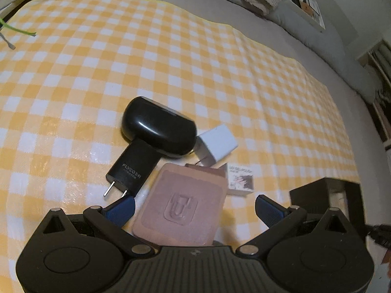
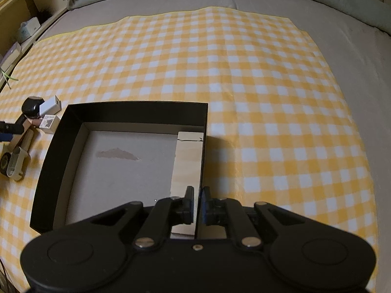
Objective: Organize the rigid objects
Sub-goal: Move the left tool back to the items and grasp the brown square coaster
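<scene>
In the left wrist view my left gripper [image 1: 194,207] is open, its blue fingers on either side of a pink flat case [image 1: 180,206] with an embossed U. Beyond it lie a black FLYCO charger [image 1: 133,171], a black glossy case [image 1: 158,127], a white plug adapter [image 1: 217,147] and a small printed box [image 1: 240,179]. In the right wrist view my right gripper [image 2: 197,207] is shut on the right wall of a black open box [image 2: 136,112] with a pale floor. The same small objects show at the left edge, by the white adapter [image 2: 50,105].
Everything lies on a yellow-and-white checked cloth [image 2: 244,85] over a grey bed. The black box's corner [image 1: 317,190] shows right of my left gripper. Shelves [image 2: 24,12] stand at the far left, pillows at the back.
</scene>
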Available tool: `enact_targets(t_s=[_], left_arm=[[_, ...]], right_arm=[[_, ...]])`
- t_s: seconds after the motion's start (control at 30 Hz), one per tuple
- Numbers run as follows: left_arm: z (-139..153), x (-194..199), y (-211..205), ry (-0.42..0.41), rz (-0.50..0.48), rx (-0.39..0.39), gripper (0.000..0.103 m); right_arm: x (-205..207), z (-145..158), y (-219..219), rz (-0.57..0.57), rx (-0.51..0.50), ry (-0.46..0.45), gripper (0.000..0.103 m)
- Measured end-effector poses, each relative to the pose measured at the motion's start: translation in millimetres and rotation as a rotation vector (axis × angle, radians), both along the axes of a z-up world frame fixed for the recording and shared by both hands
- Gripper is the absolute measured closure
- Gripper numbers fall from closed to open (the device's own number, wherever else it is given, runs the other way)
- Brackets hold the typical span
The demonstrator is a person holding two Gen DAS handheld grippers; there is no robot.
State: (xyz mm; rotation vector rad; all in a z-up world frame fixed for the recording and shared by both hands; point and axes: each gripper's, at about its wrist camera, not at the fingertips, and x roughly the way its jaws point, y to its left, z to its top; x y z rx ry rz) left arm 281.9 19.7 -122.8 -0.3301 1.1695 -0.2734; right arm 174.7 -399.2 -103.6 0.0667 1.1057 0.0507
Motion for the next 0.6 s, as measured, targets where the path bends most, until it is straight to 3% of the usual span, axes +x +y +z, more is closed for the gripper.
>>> enact_targets(t_s=[0.2,0.3,0.43,0.6], left_arm=[[10,-5,-13,-0.025,-0.083,-0.018,0.001],[11,-6,-15,-0.027,-0.070,-0.005,0.002],[11,0,-15,0.005,-0.035,0.002,0.013],[7,6,-30,0.011,-0.075,0.125,0.024]], right_arm=[[0,0,0,0.009,-0.003,0.000,0.093],[0,0,0,0.010,-0.005,0.000,0.093],[0,-1,0,0.009,-0.005,0.001,0.093],[0,-1,0,0.011,-0.004,0.000,0.093]])
